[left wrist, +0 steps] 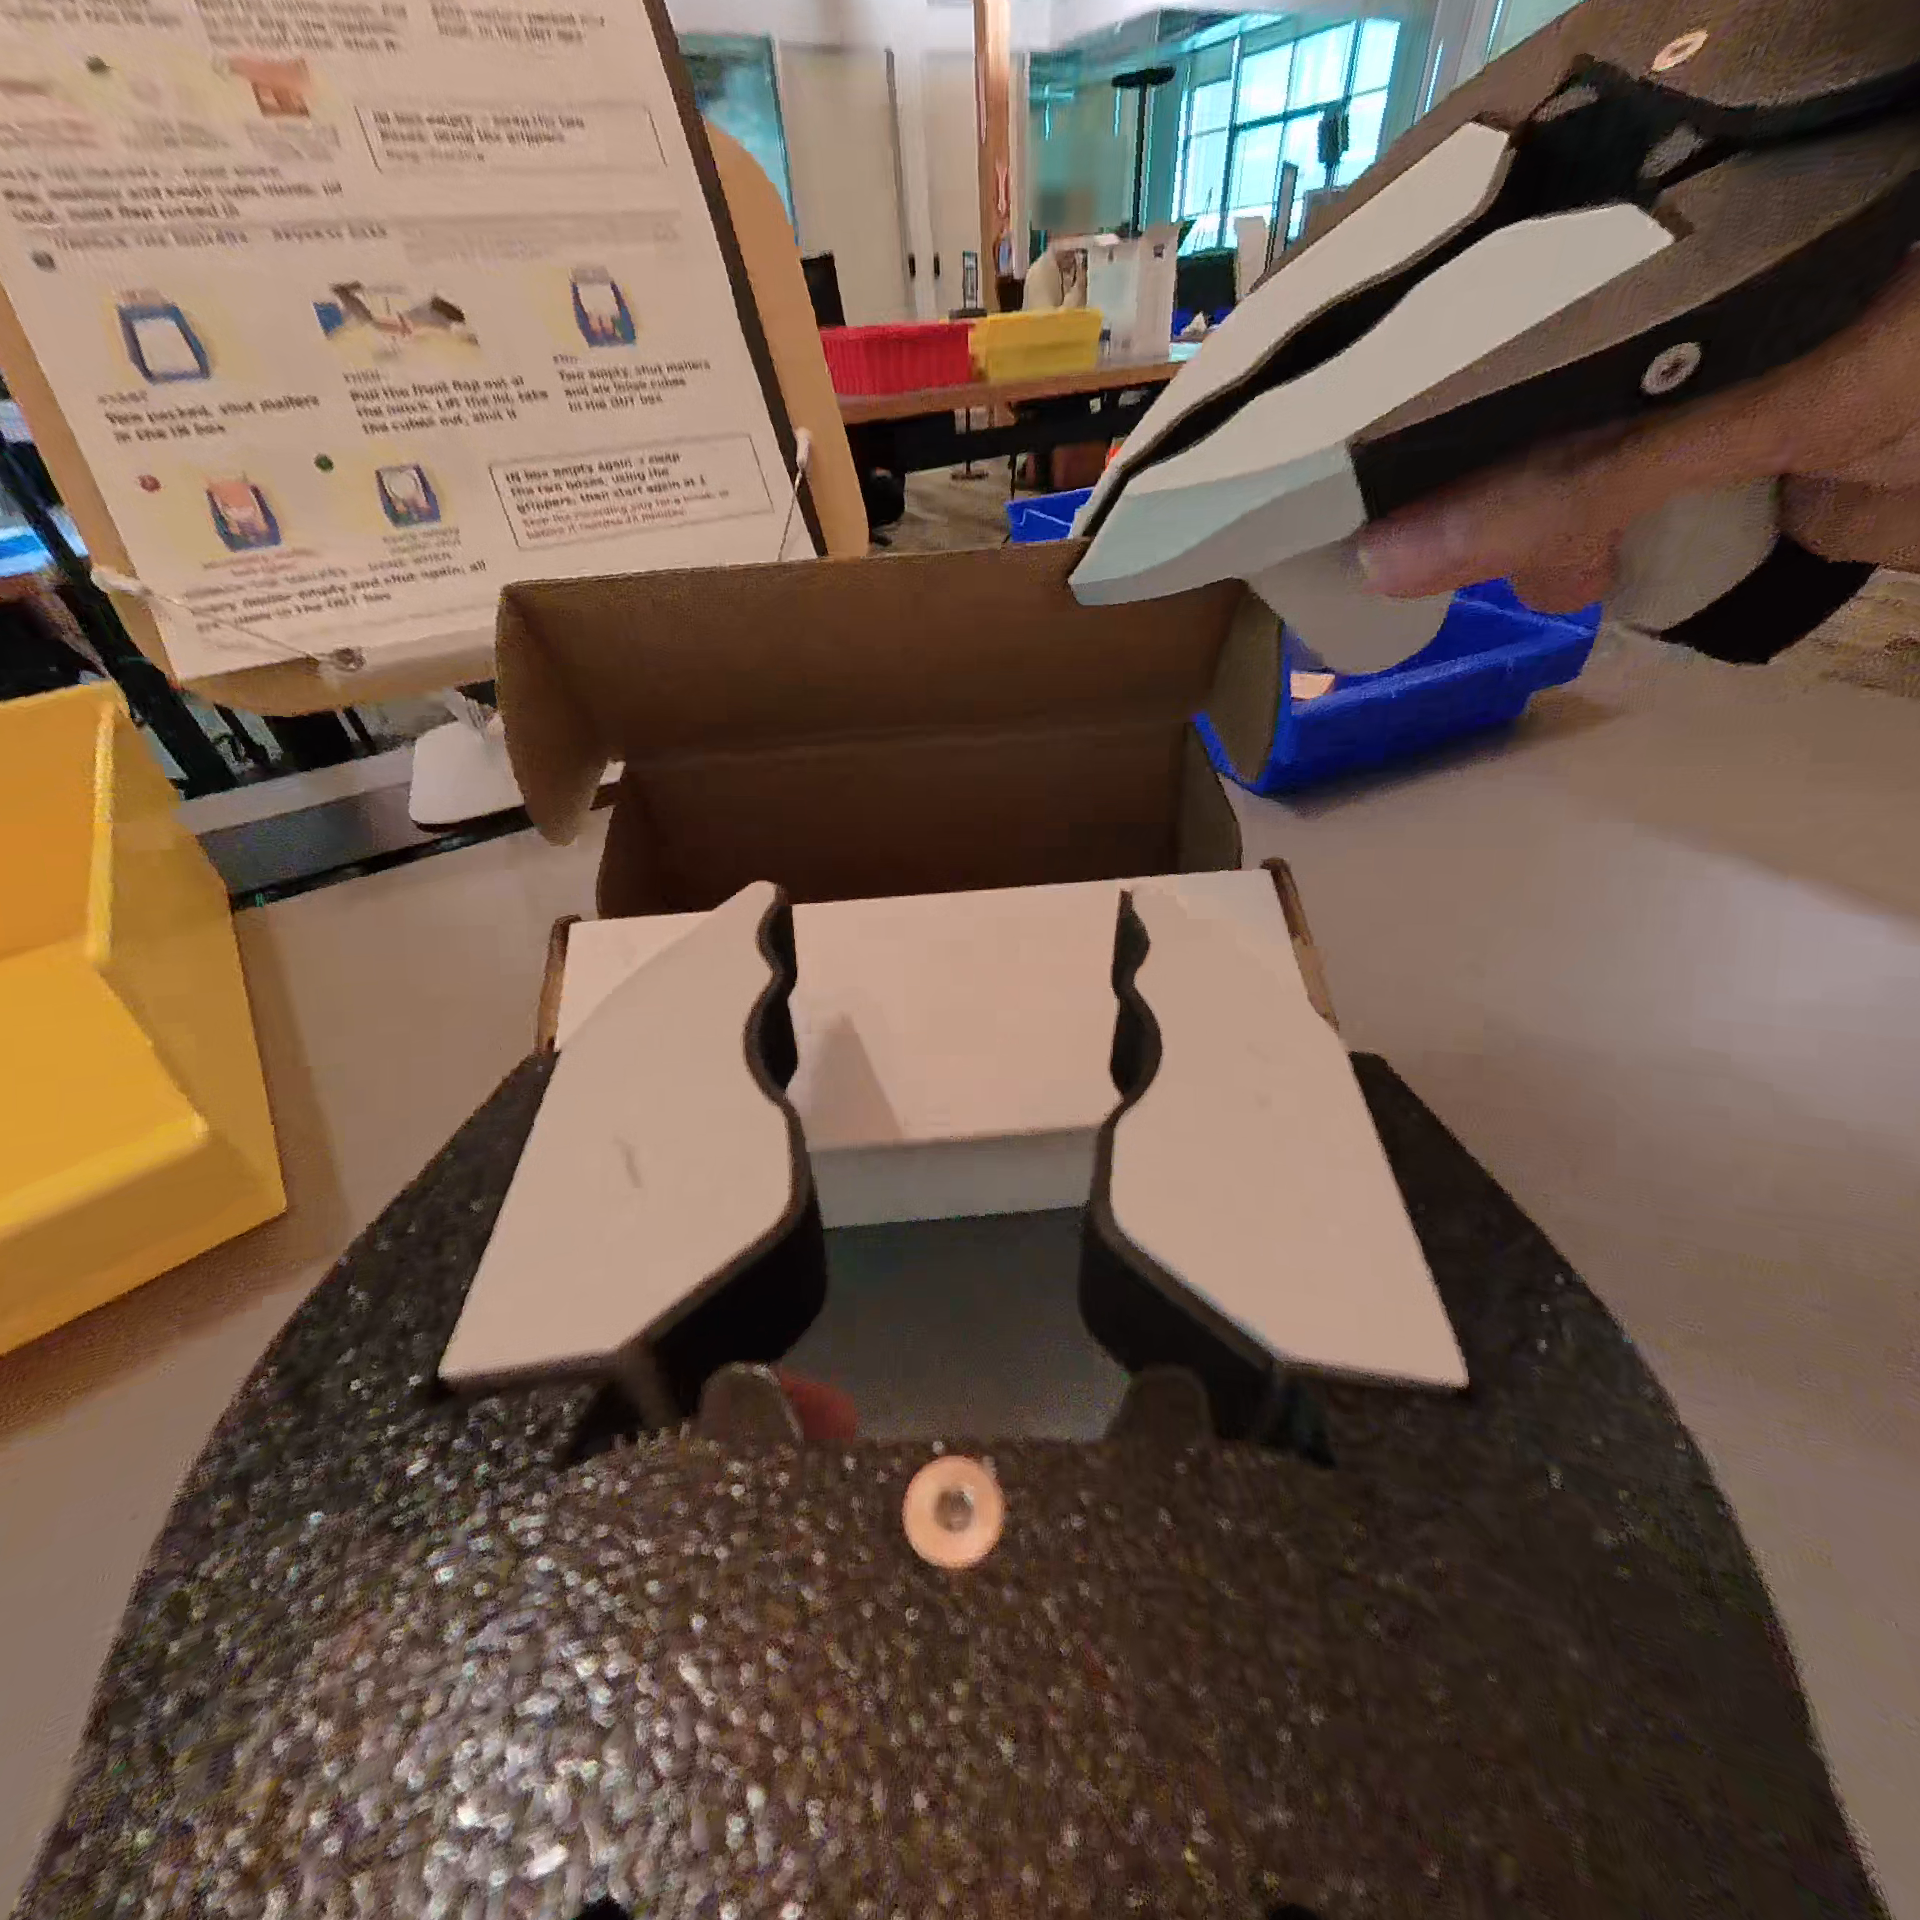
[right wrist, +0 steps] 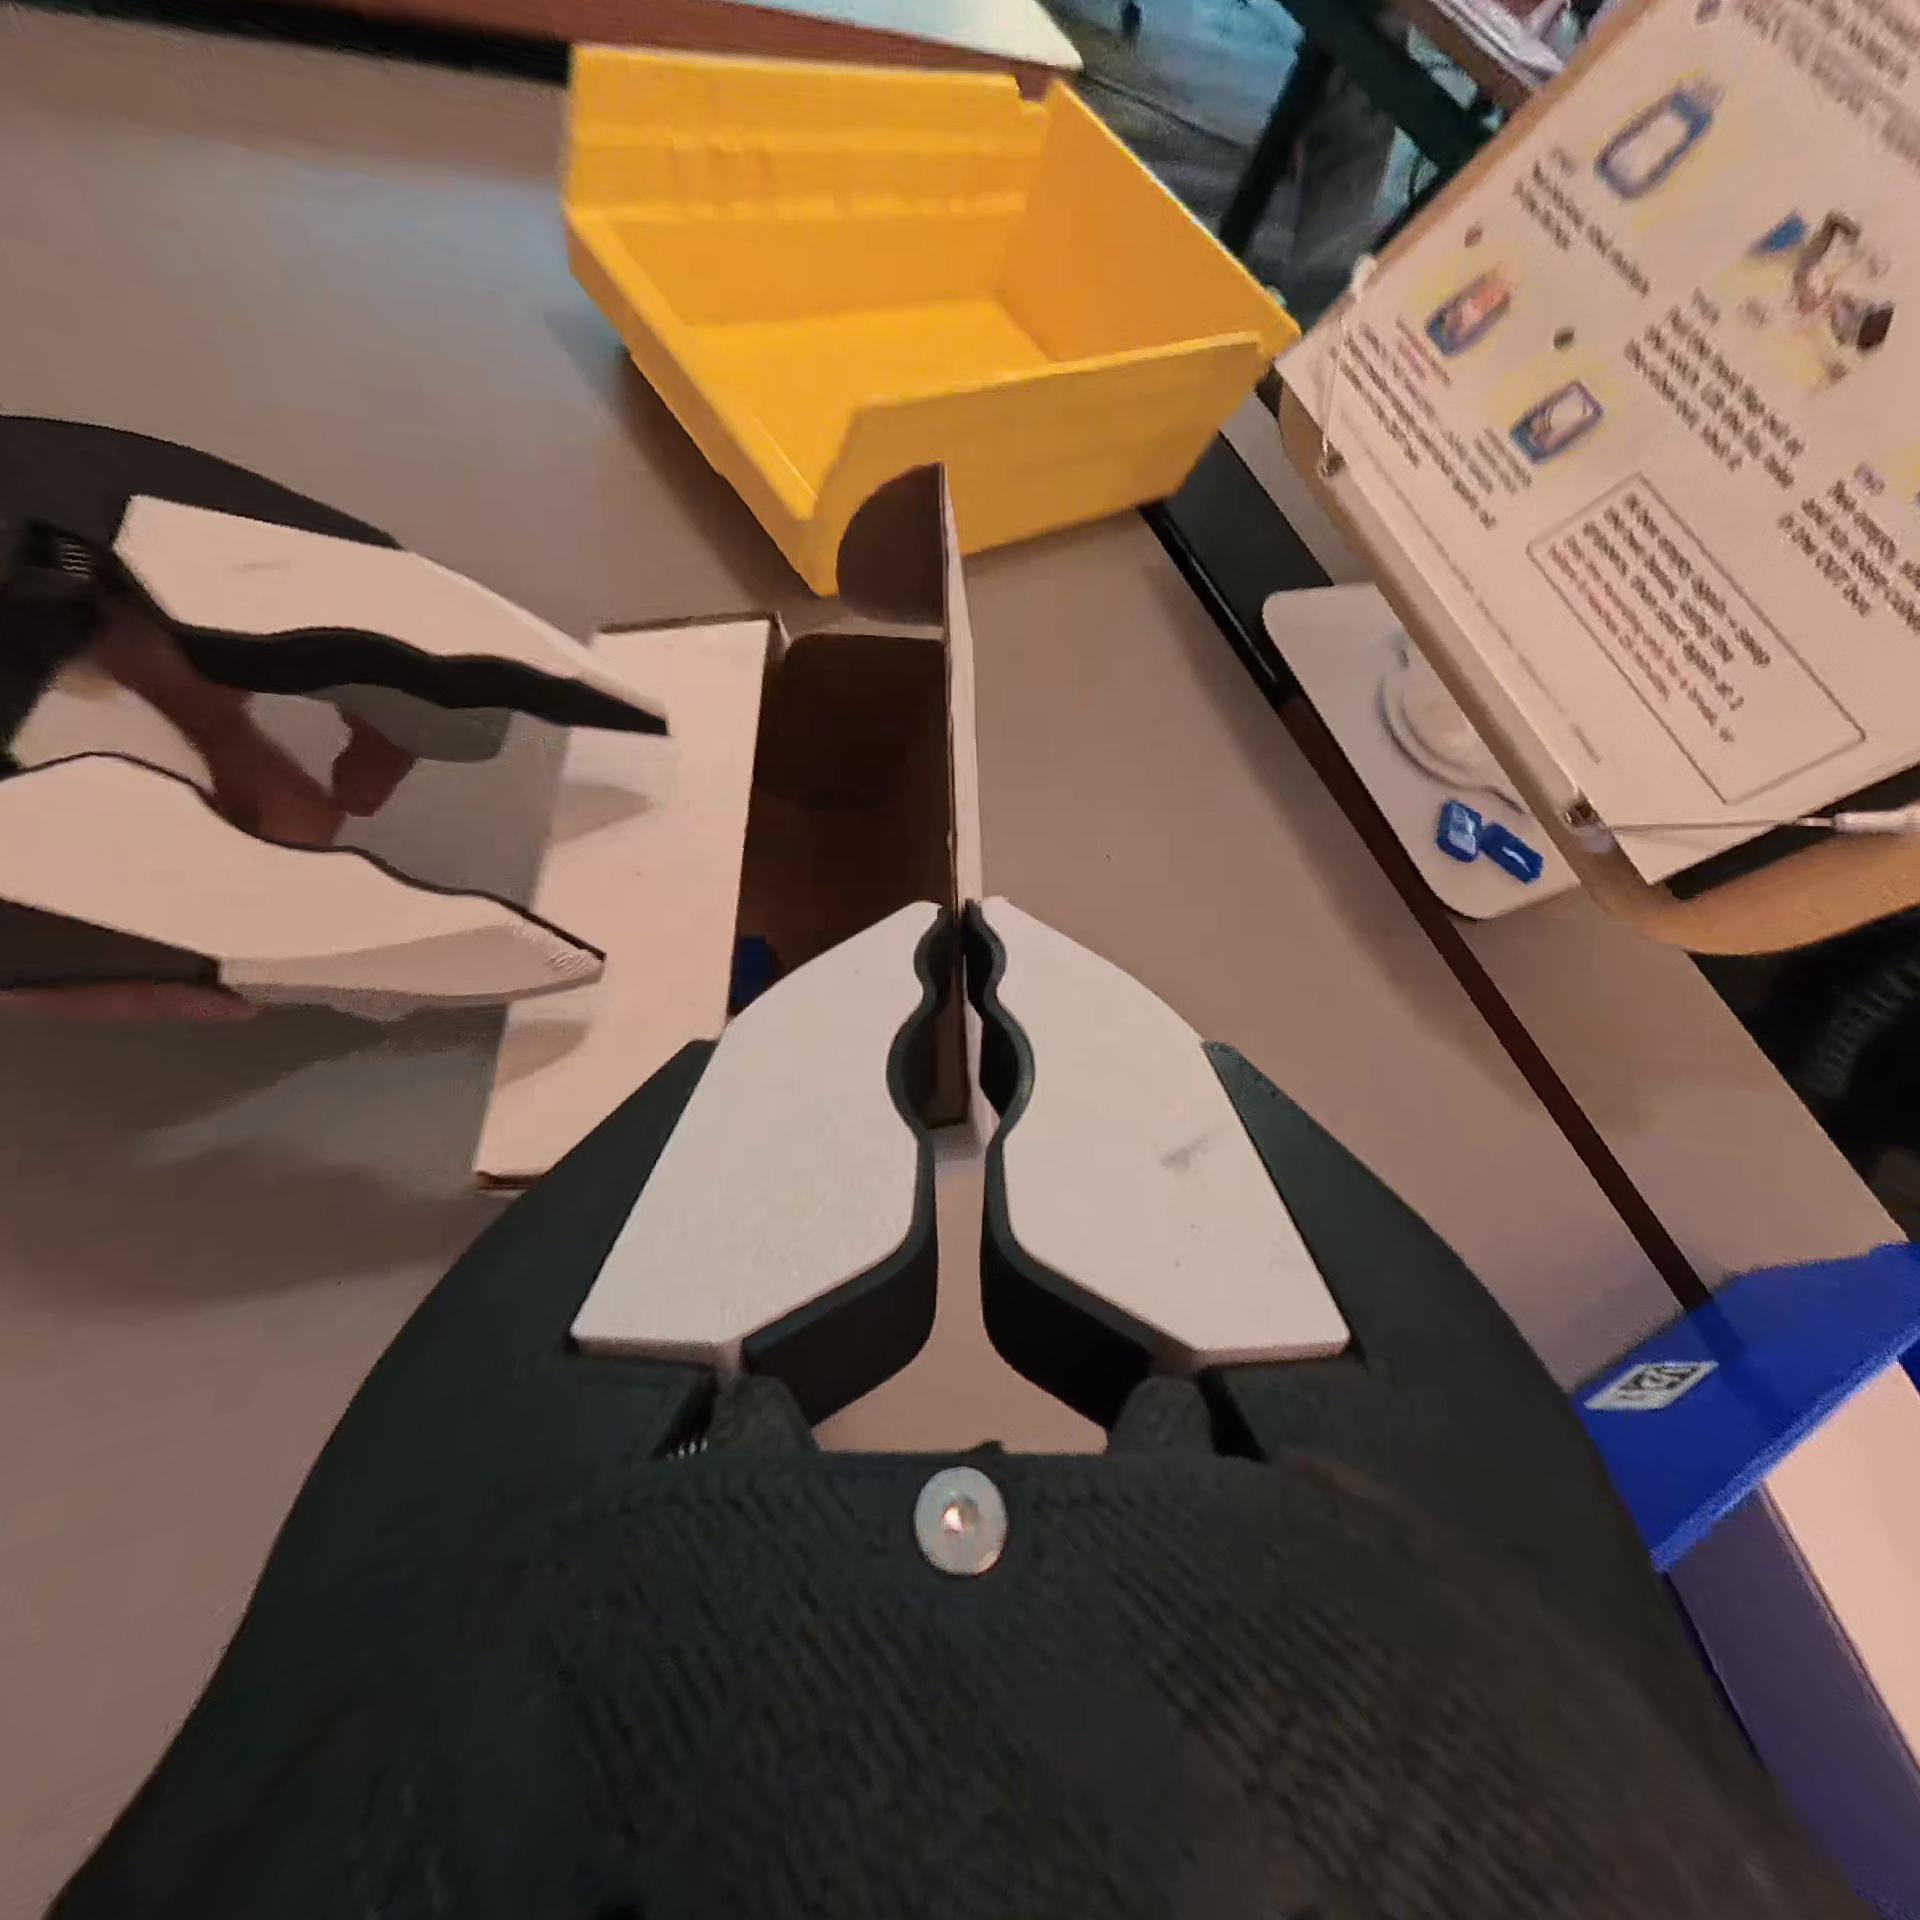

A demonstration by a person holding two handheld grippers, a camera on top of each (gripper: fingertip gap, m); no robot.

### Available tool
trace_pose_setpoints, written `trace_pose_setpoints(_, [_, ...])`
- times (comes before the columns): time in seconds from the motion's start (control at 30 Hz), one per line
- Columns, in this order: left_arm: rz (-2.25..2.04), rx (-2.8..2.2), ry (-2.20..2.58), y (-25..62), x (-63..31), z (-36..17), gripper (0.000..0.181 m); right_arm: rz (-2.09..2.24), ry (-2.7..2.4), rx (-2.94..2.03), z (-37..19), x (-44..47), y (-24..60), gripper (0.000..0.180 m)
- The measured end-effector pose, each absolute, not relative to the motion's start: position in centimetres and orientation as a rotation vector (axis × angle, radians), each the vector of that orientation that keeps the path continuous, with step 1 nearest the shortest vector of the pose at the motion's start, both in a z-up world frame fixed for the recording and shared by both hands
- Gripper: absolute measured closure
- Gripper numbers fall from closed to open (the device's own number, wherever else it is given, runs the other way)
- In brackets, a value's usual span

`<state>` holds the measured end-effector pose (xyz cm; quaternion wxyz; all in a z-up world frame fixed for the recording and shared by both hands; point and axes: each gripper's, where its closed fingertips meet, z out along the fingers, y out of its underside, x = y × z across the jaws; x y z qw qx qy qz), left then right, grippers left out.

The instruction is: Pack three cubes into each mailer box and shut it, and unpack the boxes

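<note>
A mailer box, white outside and brown inside, stands on the grey table with its lid (left wrist: 862,665) raised upright. My right gripper (right wrist: 961,909) is shut on the lid's top edge near its right corner; it also shows in the left wrist view (left wrist: 1091,551). My left gripper (left wrist: 948,904) is open and empty, its fingers spread over the white front panel (left wrist: 951,1018) of the box; it also shows in the right wrist view (right wrist: 629,836). The brown cavity (right wrist: 842,790) lies between panel and lid. A small blue thing (right wrist: 753,961) shows inside; the rest of the inside is hidden.
A yellow bin (right wrist: 914,312) stands left of the box, empty as far as I see. A blue bin (left wrist: 1403,696) stands to the right and holds a white box (right wrist: 1849,1558). An instruction board (left wrist: 395,312) leans behind, beyond the table's far edge (right wrist: 1455,935). My right fingertips sit around 8 cm from my left ones.
</note>
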<state>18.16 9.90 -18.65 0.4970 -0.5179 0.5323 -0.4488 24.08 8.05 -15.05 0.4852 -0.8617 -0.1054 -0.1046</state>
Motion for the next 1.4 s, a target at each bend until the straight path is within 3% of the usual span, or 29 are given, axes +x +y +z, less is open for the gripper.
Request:
trace_pose_setpoints(0.13, [-0.993,-1.173,1.356,10.1,16.7,-19.3,0.12,-0.225,-0.367,-2.077,-14.2,21.8,7.3,0.178])
trace_pose_setpoints(0.27, [-0.849,-1.059,1.353,10.4,16.1,-18.3,0.14,-0.244,-0.447,-2.078,-14.2,20.1,7.5,0.178])
trace_pose_setpoints(0.37, [-0.756,-1.039,1.392,10.6,16.4,-18.2,0.14,-0.213,-0.472,-2.064,-14.0,18.6,7.5,0.178])
trace_pose_setpoints(0.53, [-0.772,-1.239,1.522,10.7,16.7,-20.8,0.168,-0.27,-0.501,-2.066,-14.2,17.9,7.4,0.178])
trace_pose_setpoints(0.83, [-0.719,-1.45,1.654,10.0,13.6,-26.8,0.154,-0.388,-0.501,-1.996,-12.5,19.2,7.9,0.178])
trace_pose_setpoints(0.93, [-0.738,-1.441,1.582,10.1,13.5,-26.6,0.155,-0.474,-0.453,-2.019,-12.9,21.6,8.4,0.177])
trace_pose_setpoints(1.1, [-0.723,-1.448,1.568,10.2,13.6,-26.6,0.155,-0.525,-0.251,-2.117,-16.0,27.3,9.7,0.175])
trace_pose_setpoints(1.27, [-0.731,-1.449,1.562,10.3,13.6,-26.6,0.155,-0.235,0.014,-2.222,-21.2,30.2,9.7,0.175])
trace_pose_setpoints(1.4, [-0.747,-1.431,1.552,10.3,13.8,-26.3,0.154,-0.27,0.063,-2.16,-20.9,31.4,9.4,0.149])
